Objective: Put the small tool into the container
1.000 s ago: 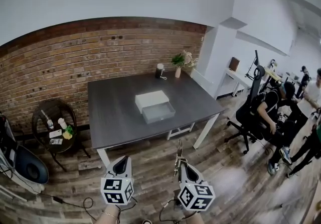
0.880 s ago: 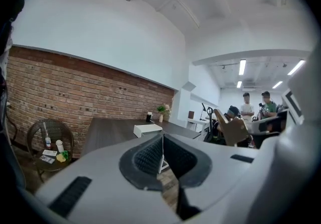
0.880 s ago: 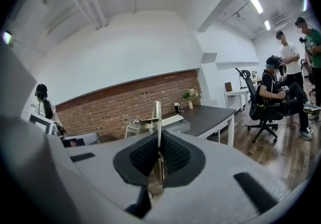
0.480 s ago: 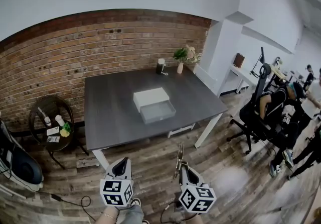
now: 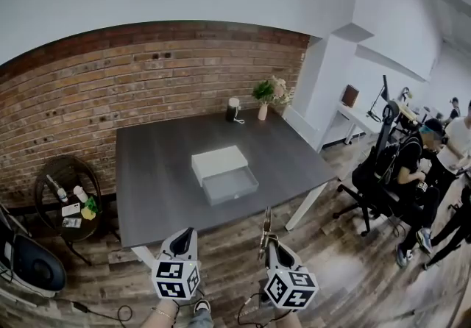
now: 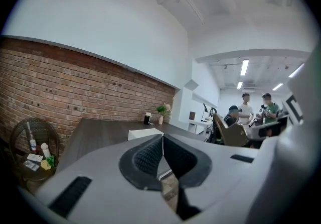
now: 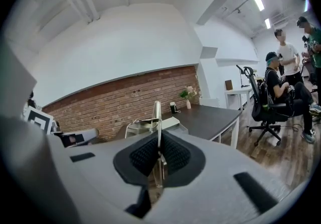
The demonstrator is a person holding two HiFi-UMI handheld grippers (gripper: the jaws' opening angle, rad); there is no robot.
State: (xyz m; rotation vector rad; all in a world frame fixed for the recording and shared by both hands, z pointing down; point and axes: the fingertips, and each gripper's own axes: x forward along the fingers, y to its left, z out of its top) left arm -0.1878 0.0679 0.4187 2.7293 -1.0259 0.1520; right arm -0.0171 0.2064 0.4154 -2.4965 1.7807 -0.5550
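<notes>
The container, a white box (image 5: 218, 160) with its grey drawer (image 5: 231, 186) pulled open toward me, stands mid-table on the dark table (image 5: 154, 179). Both grippers hang over the wooden floor, short of the table's near edge. My right gripper (image 5: 268, 240) is shut on the small tool (image 5: 265, 222), a thin metal piece that sticks up past the pads (image 7: 157, 112). My left gripper (image 5: 187, 236) is shut with nothing in it; its pads (image 6: 150, 155) meet. The box shows beyond each gripper (image 6: 144, 133) (image 7: 173, 123).
A small plant in a vase (image 5: 263, 93) and a dark cylinder (image 5: 233, 107) stand at the table's far edge by the brick wall. A round side table (image 5: 65, 198) with small items is at the left. People and office chairs (image 5: 390, 172) are at the right.
The view has shifted: the table and box sit a little lower and more to the left in the frame. Both grippers keep their places and grip. The people at the right have moved.
</notes>
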